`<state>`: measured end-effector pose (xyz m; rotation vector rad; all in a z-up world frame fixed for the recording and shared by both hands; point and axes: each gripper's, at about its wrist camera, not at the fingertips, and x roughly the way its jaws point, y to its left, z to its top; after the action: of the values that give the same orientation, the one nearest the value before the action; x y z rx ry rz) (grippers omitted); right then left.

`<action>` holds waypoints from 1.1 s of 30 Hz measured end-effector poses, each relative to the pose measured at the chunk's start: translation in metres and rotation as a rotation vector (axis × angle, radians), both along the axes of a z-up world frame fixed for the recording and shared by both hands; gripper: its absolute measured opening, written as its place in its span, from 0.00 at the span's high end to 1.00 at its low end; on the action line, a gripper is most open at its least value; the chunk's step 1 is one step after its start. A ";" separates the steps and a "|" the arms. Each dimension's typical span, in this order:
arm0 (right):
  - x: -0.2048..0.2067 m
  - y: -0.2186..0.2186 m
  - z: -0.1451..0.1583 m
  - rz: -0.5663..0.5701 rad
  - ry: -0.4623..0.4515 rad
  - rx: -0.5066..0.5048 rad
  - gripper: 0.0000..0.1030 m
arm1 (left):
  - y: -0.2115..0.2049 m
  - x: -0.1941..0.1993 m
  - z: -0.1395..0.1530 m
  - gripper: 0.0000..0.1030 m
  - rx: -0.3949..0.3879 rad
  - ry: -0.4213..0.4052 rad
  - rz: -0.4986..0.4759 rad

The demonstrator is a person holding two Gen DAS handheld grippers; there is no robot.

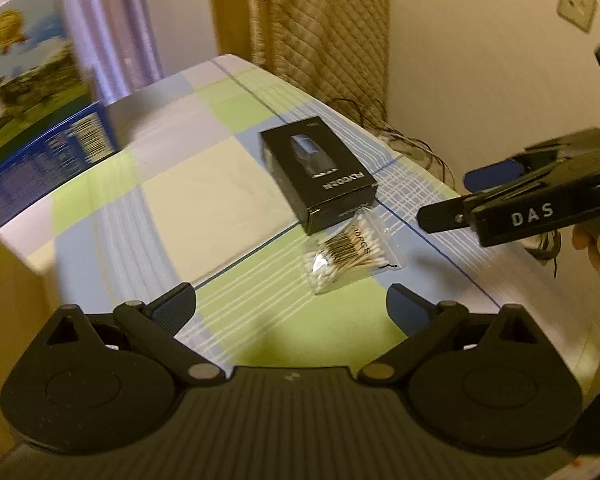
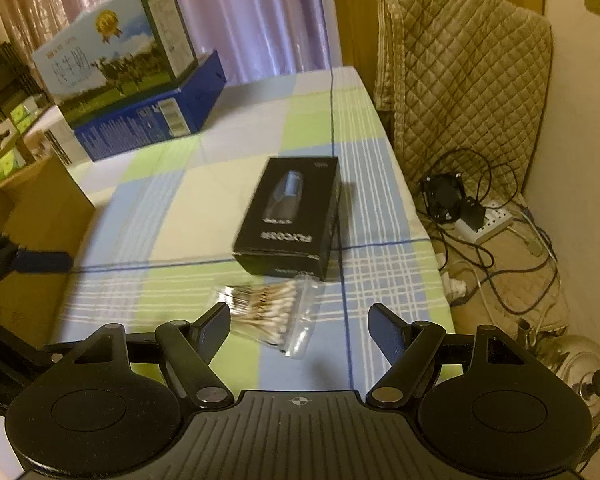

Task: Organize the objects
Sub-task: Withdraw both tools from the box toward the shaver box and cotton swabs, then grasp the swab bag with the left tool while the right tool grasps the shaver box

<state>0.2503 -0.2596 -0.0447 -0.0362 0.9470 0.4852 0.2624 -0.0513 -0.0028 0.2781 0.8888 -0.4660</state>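
Currently, per both wrist views:
left gripper (image 1: 291,307): jaws spread wide, nothing between them, hovering above the near part of the tabletop (image 1: 172,184).
right gripper (image 2: 299,326): jaws spread wide, empty, hovering just short of the cotton swab bag (image 2: 276,312); seen side-on from the left wrist view, at the tabletop's right edge.
black box (image 1: 316,178): lying flat on the checked cloth, near the right edge of the tabletop, printed face up.
cotton swab bag: clear zip bag of swabs, flat on the cloth, touching the near end of the black box, partly tucked against it.
milk carton box (image 2: 116,60): stacked on a blue box (image 2: 148,120) at the far left corner of the tabletop.
cardboard box (image 2: 40,216): off the left edge.
quilted cover (image 2: 460,76): draped over something past the far right corner.
power strip (image 2: 488,222): on the floor right of the tabletop, among tangled cables.
image quality: motion blur on both views, box text mostly unreadable.
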 end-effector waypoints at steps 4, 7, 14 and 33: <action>0.012 -0.003 -0.019 0.014 0.031 -0.001 0.29 | -0.014 0.019 -0.019 0.10 0.027 0.013 -0.087; 0.019 -0.005 -0.028 0.016 0.038 -0.004 0.29 | -0.025 0.029 -0.032 0.13 0.049 0.009 -0.138; 0.030 -0.014 -0.041 -0.007 0.055 -0.006 0.41 | -0.045 0.045 -0.058 0.31 0.036 0.020 -0.270; 0.039 -0.014 -0.036 -0.042 0.036 0.021 0.41 | -0.036 0.046 -0.082 0.82 0.033 0.159 -0.187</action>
<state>0.2895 -0.2741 -0.0810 0.0111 0.9761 0.4585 0.3086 -0.0876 -0.0843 0.3604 1.0311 -0.6540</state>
